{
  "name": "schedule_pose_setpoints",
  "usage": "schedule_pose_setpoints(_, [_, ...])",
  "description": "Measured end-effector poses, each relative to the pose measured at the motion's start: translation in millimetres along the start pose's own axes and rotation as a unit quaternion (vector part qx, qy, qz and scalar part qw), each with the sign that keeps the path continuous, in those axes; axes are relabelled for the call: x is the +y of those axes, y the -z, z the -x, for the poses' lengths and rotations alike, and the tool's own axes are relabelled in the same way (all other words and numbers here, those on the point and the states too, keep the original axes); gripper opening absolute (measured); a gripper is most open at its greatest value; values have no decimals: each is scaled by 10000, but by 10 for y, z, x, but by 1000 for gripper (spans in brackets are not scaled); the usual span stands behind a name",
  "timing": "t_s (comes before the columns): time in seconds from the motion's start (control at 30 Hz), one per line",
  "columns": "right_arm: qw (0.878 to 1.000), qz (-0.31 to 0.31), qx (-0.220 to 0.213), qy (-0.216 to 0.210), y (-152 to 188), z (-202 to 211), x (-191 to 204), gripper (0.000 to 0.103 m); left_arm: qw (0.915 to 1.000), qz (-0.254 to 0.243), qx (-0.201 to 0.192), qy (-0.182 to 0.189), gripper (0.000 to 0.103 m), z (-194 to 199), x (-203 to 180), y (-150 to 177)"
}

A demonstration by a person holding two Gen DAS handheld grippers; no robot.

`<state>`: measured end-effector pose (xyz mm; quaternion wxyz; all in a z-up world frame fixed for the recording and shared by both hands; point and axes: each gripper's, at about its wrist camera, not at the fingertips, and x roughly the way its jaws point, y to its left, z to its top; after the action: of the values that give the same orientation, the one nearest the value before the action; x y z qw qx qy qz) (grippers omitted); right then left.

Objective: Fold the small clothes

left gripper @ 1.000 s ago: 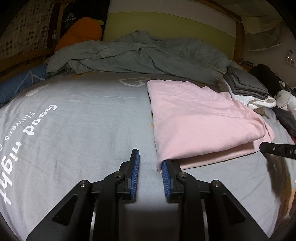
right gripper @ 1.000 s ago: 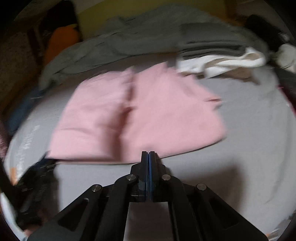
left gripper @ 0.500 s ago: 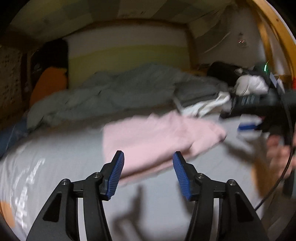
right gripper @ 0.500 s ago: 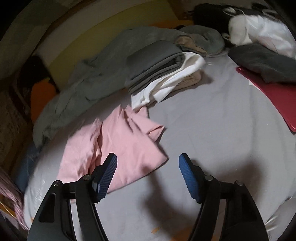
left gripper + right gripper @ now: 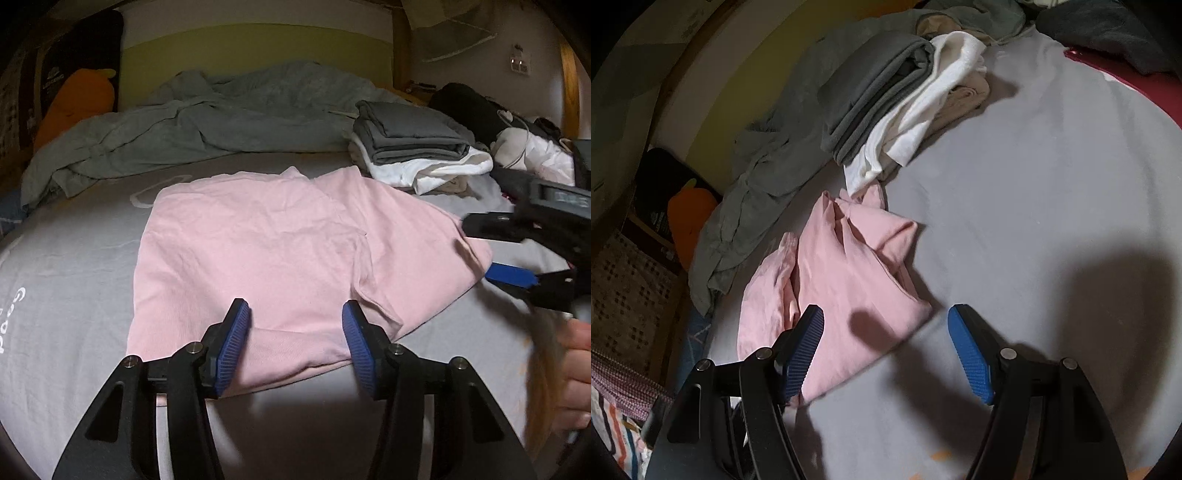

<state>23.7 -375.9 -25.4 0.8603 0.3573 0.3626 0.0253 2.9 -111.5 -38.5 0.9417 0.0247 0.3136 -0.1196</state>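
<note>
the pink garment (image 5: 280,251) lies on the grey bed sheet (image 5: 74,295), folded part-way into a rough rectangle with one loose flap on its right side, so i judge at least one more fold and a tidy-up remain before it can join the folded stack (image 5: 413,147) of grey and white clothes just behind it. my left hand-held gripper (image 5: 295,347) hovers at the garment's near edge, jaws apart and closing slightly, pads gripping nothing. my right hand-held gripper (image 5: 886,347) stands wide and empty near the right corner.
</note>
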Motion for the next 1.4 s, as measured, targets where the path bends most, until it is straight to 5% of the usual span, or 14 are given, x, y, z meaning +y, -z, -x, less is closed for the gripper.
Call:
schedule_pose_setpoints(0.13, [9996, 217, -152, 121, -50, -136, 107, 71, 9983, 321, -154, 453, 55, 126, 135, 23])
schedule_pose_setpoints(0.17, [9993, 295, -173, 165, -52, -158, 134, 64, 9979, 366, -175, 500, 55, 175, 165, 50])
schedule_pose_setpoints(0.27, [9977, 471, -164, 458, -53, -201, 195, 14, 9978, 555, -221, 277, 55, 374, 313, 108])
schedule_pose_setpoints(0.37, [9934, 898, -387, 594, -15, -91, 417, 10, 9948, 898, -450, 164, 55, 656, 575, 122])
schedule_pose_setpoints(0.5, [9759, 1972, -878, 312, 79, 108, 1065, 9, 9854, 1469, -859, -28, 55, 1022, 1015, 46])
schedule_pose_setpoints(0.67, [9404, 3333, -619, -250, 582, -76, 1875, 9, 9779, 1814, -1040, -26, 56, 1196, 1387, 8])
schedule_pose_setpoints(0.8, [9051, 4249, -128, 91, 1231, -593, 2017, 10, 9731, 2100, -931, -154, 55, 1157, 1600, 120])
schedule_pose_setpoints(0.93, [8899, 4536, -383, 301, 1520, -652, 1926, 13, 9741, 2112, -793, -129, 55, 1062, 1602, 195])
schedule_pose_setpoints(1.07, [8868, 4613, -270, -80, 1490, -543, 1920, 19, 9753, 2079, -745, -44, 55, 1014, 1519, 202])
schedule_pose_setpoints(1.17, [8826, 4684, -97, -386, 1549, -537, 1929, 53, 9782, 1950, -721, -34, 55, 1018, 1458, 189])
schedule_pose_setpoints(1.3, [8855, 4623, -48, -456, 1594, -583, 1927, 54, 9805, 1815, -747, 68, 55, 1060, 1441, 49])
schedule_pose_setpoints(1.4, [9050, 4182, 152, -760, 1454, -599, 1829, 54, 9825, 1696, -688, 344, 55, 1042, 1424, -238])
